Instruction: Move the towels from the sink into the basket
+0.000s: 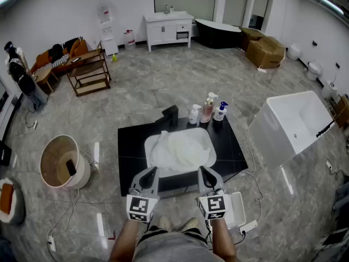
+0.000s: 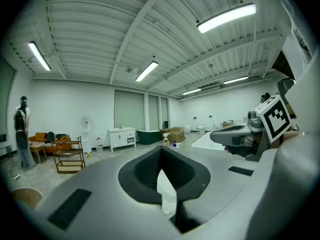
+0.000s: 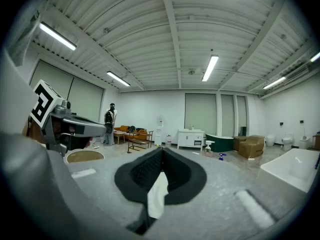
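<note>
Head view: the towels point(image 1: 180, 149) lie heaped in the sink point(image 1: 209, 137), a white pile filling the basin, which is set in a black tabletop point(image 1: 131, 146). The basket point(image 1: 83, 174) stands on the floor, well apart to the left. The left tongs point(image 1: 148, 174) and right tongs point(image 1: 205, 173) hover side by side over the tabletop's near edge, just short of the pile and touching nothing

Left gripper view: the left tongs point(image 2: 161, 151) are pressed together at the tips and empty. The white sliver in the gap below them looks like the pile beyond, not a held thing

Right gripper view: the right tongs point(image 3: 161, 154) are likewise pressed together, with nothing pinched

The towels look soft, limp and light, though I cannot tell if they are damp. They will likely drape and trail when lifted. A raised fold near the top of the pile seems the best place to pinch, deep enough that the cloth does not slip out. White on white, single towels are hard to tell apart, so one pinch may drag a neighbour along
</note>
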`<state>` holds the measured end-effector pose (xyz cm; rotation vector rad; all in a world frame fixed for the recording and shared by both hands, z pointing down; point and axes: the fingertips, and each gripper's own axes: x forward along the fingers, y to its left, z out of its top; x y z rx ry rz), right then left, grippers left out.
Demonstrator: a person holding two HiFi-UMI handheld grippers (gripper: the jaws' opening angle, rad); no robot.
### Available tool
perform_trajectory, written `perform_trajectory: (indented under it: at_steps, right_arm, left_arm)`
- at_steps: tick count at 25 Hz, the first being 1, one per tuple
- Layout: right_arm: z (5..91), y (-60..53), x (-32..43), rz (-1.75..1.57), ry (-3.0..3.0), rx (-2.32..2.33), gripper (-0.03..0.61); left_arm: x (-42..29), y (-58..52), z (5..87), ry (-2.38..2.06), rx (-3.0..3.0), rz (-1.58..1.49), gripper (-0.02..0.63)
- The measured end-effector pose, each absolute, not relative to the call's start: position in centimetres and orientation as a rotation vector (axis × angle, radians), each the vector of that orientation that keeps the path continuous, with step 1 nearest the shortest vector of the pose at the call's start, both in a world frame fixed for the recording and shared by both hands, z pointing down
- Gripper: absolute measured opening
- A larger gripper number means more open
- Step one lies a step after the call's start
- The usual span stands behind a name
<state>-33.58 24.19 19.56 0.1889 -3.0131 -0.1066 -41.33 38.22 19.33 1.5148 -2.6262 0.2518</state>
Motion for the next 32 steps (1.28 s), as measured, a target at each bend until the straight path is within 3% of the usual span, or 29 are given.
perform_trajectory:
  at_steps: [18, 32]
  right_arm:
    - [22.8, 25.8, -37.0, -0.066, -2.925, 0.288, -0.001]
    - [33.0, 20.8, -48.7, 0.054, -2.78, 0.068, 0.0]
  left_arm:
    - [-45.7, 38.9, 21.8, -2.536, 1.61, 0.243, 0.009]
    - [-54.3, 32.9, 29.6, -2.469, 1.427, 0.232, 0.009]
